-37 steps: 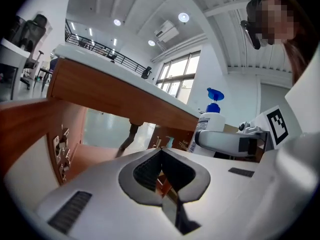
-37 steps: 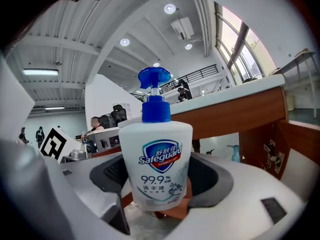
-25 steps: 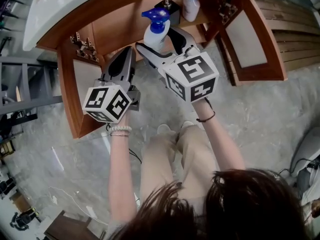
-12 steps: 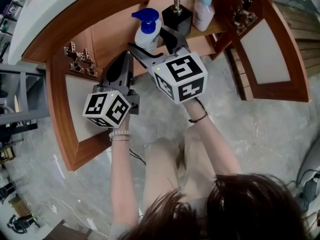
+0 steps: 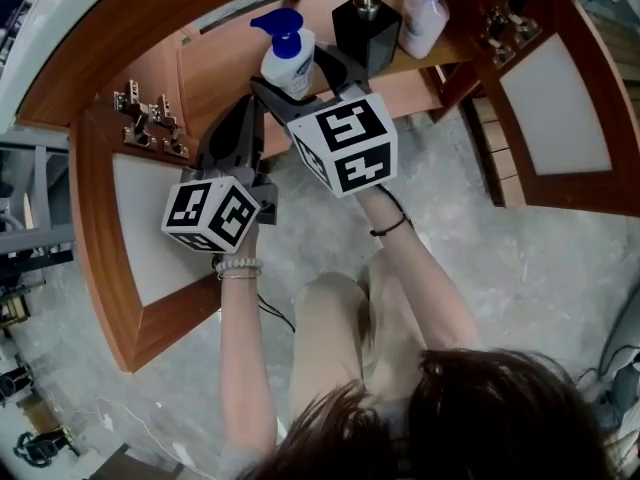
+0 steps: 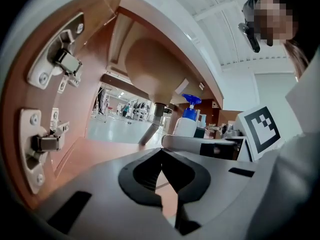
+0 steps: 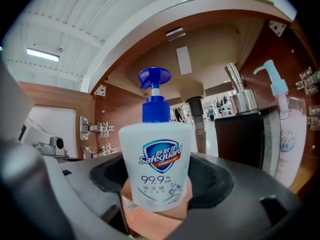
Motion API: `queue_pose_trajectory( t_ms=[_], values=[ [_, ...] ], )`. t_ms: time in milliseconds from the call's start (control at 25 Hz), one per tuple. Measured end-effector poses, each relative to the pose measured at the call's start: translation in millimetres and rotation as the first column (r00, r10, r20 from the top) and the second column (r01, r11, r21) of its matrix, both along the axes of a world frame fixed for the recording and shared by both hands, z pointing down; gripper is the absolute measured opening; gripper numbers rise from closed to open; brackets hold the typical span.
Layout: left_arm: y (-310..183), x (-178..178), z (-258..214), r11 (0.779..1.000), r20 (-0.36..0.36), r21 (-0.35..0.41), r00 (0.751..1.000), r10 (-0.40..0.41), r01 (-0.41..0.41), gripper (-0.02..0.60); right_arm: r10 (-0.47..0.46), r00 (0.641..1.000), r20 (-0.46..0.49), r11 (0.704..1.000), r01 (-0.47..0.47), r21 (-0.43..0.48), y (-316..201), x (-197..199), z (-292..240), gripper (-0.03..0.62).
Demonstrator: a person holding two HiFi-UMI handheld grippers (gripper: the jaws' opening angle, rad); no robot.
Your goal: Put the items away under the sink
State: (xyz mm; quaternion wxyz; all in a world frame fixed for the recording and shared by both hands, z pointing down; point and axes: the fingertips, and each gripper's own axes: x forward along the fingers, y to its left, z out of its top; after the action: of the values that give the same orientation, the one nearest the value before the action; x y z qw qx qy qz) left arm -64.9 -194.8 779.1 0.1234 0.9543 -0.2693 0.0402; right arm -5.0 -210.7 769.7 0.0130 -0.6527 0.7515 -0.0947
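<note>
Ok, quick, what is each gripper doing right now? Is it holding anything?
Left gripper: closed, holding nothing.
Right gripper: closed on the white soap bottle with the blue pump.

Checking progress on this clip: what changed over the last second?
The right gripper carried the soap bottle deeper into the cabinet, left of the black dispenser, still clamped. The left gripper stayed shut and empty; dispenser and pale bottle unmoved.
</note>
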Motion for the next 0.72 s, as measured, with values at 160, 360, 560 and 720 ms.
queue_pose_trajectory(
  t_ms=[160,360,560,720],
  values=[
    [-4.6,-2.4,2.4,1.0,0.0,0.016,1.0,-0.012,0.012,0.002,0.01,1.0,0.0,1.0,-0.01,0.005,-7.5,0.8,6.6,0.365],
    [-9.8,-4.9,1.6,0.999,0.001,0.037,1.0,-0.027,0.027,0.002,0.04,0.999,-0.011,0.999,-0.04,-0.001,-18.2,6.4,16.4,0.365],
    [-13.9,-4.4,7.0,0.999,0.007,0.049,1.0,-0.022,0.022,0.002,0.047,0.999,-0.027,0.999,-0.047,0.008,-24.7,6.1,22.4,0.365],
    [-16.4,-7.0,10.8,0.998,0.006,0.048,1.0,-0.029,0.029,0.002,0.057,0.997,-0.052,0.998,-0.056,0.02,-25.1,2.8,21.6,0.365]
  ],
)
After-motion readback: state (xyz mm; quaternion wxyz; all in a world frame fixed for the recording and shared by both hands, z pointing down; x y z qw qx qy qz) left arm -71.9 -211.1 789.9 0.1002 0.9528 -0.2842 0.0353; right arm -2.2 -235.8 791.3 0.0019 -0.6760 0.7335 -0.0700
